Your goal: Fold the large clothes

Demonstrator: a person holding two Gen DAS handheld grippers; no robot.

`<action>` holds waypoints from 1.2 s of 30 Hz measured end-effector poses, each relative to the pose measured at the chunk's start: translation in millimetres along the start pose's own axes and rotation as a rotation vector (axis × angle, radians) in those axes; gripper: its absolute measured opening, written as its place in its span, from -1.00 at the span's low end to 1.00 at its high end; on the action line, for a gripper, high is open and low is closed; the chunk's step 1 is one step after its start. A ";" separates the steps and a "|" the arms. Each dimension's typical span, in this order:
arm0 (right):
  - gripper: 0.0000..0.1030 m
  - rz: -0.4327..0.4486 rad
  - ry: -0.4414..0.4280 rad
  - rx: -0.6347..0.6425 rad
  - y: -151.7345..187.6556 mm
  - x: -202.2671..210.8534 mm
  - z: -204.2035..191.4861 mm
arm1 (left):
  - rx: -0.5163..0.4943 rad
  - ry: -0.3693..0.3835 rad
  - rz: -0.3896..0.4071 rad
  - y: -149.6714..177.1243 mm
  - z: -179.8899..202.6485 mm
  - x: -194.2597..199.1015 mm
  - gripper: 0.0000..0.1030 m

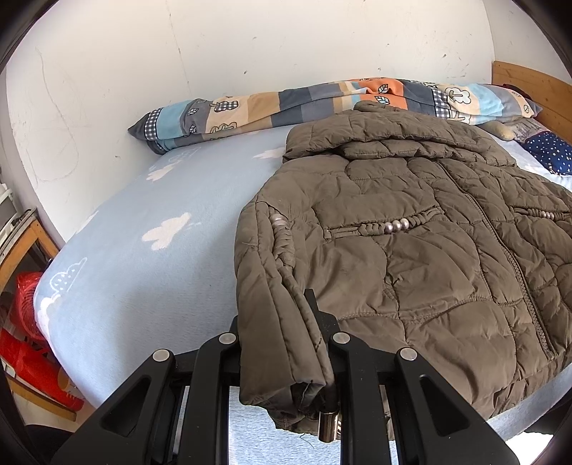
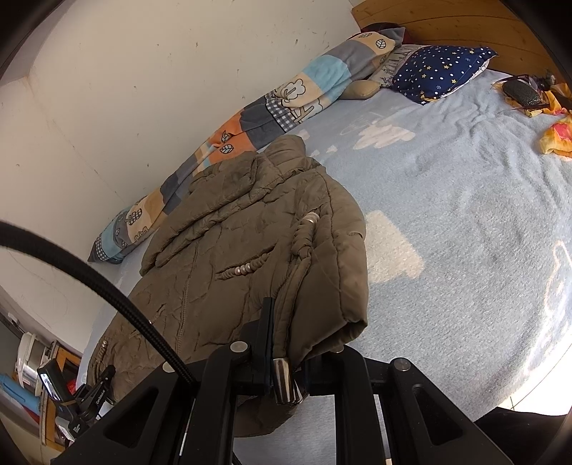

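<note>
An olive-brown quilted jacket (image 1: pixel 411 229) lies front up on the light blue bed sheet (image 1: pixel 143 272), zipper closed, collar toward the wall. In the left wrist view my left gripper (image 1: pixel 304 343) is shut on the cuff of the jacket's left sleeve (image 1: pixel 271 322), which drapes over the fingers. From the right wrist camera the same jacket (image 2: pixel 221 257) appears, with my right gripper (image 2: pixel 282 343) shut on the cuff of the other sleeve (image 2: pixel 332 286). Most of each gripper's fingertips is covered by fabric.
A patchwork rolled blanket (image 1: pixel 286 103) runs along the white wall. A navy star pillow (image 2: pixel 439 71) and a wooden headboard (image 2: pixel 457 25) are at the far end. Small items and yellow cloth (image 2: pixel 536 103) lie on the sheet. Red plastic objects (image 1: pixel 25 322) stand beside the bed.
</note>
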State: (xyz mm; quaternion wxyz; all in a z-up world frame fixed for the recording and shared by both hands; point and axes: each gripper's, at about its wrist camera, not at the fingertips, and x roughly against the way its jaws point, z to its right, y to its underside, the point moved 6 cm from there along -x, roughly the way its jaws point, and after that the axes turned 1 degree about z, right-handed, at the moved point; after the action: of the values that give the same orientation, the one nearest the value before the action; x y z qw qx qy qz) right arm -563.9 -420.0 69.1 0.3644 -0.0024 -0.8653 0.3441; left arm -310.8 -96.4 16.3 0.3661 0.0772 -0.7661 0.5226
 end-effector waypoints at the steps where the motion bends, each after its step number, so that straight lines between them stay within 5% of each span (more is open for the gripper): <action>1: -0.75 0.000 0.003 0.006 -0.2 -0.1 -0.4 | 0.000 0.000 0.000 0.0 -0.2 0.0 -0.64; 25: -0.75 0.038 0.238 0.400 9.4 -0.7 -44.1 | -0.015 -0.037 -0.007 3.4 8.0 -3.0 -0.64; 36: -0.75 0.045 0.259 0.436 11.1 -0.5 -49.3 | -0.015 -0.037 -0.007 3.2 7.5 -3.1 -0.64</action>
State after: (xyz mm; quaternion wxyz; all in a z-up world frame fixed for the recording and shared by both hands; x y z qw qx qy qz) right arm -535.1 -382.3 86.6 0.4564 0.0127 -0.7163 0.5277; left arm -313.7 -102.3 10.5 0.3544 0.0867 -0.7762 0.5141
